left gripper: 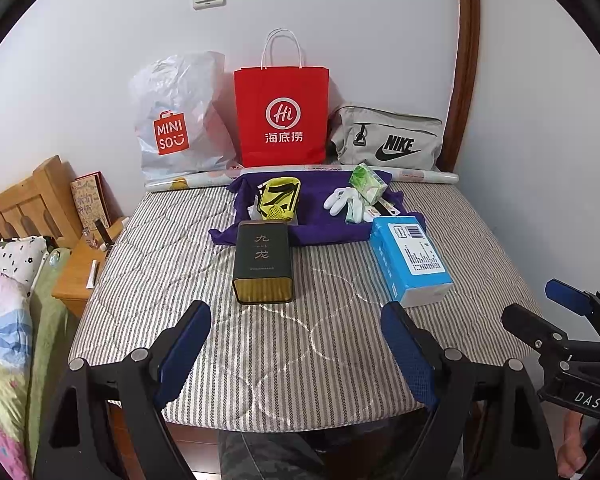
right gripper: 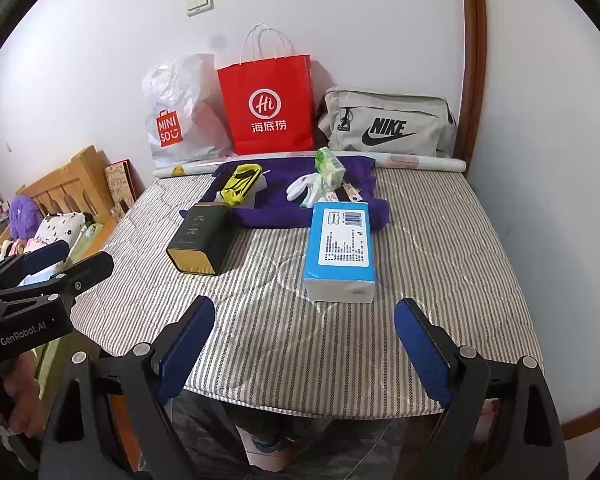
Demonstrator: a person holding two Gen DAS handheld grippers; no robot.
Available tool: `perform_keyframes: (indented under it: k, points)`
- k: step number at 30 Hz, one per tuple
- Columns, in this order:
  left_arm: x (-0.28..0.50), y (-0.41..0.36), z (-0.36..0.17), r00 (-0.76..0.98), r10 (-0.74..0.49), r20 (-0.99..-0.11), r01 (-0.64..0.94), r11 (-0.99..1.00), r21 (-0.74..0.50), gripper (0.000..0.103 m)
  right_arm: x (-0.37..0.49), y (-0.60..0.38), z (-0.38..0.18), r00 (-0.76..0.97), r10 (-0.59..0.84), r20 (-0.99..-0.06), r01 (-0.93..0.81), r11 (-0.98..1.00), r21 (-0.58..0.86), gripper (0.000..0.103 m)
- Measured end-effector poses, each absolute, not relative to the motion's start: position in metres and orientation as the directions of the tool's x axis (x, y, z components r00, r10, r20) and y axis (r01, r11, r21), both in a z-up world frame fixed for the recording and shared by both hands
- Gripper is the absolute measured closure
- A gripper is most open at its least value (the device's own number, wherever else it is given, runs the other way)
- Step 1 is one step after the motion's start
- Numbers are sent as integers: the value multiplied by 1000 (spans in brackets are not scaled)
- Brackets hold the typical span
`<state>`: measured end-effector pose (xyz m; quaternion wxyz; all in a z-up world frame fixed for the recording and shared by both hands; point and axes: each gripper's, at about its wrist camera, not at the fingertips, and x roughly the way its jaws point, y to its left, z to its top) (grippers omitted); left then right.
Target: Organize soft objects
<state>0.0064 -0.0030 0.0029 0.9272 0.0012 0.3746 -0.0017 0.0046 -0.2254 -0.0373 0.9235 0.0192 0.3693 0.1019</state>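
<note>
On the striped mattress lies a purple cloth. On it are a yellow pouch, white gloves and a green tissue pack. A blue tissue pack and a dark tin box lie nearer. My left gripper is open and empty over the near edge. My right gripper is open and empty too. Each also shows at the edge of the other's view, the left and the right.
A white Miniso plastic bag, a red paper bag and a grey Nike bag stand against the far wall. A rolled sheet lies in front of them. A wooden bedside table and bedding are at left.
</note>
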Motion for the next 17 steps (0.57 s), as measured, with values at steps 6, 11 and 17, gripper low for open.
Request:
perform_keyframes:
  k: [6,11,17]
  points:
    - [6,-3,3,719,-4,-695,6,1000,0,17,5,-225,-37,707,203,-678,-175,978,110,12]
    - [6,-2,3,720,-2,-694,3,1000,0,17,4,-226,-37,708,202,-677,-172,979,112,12]
    - [6,-2,3,723,-4,-690,4,1000,-1,17,4,-227,-38,708,203,-676,-174,978,111,12]
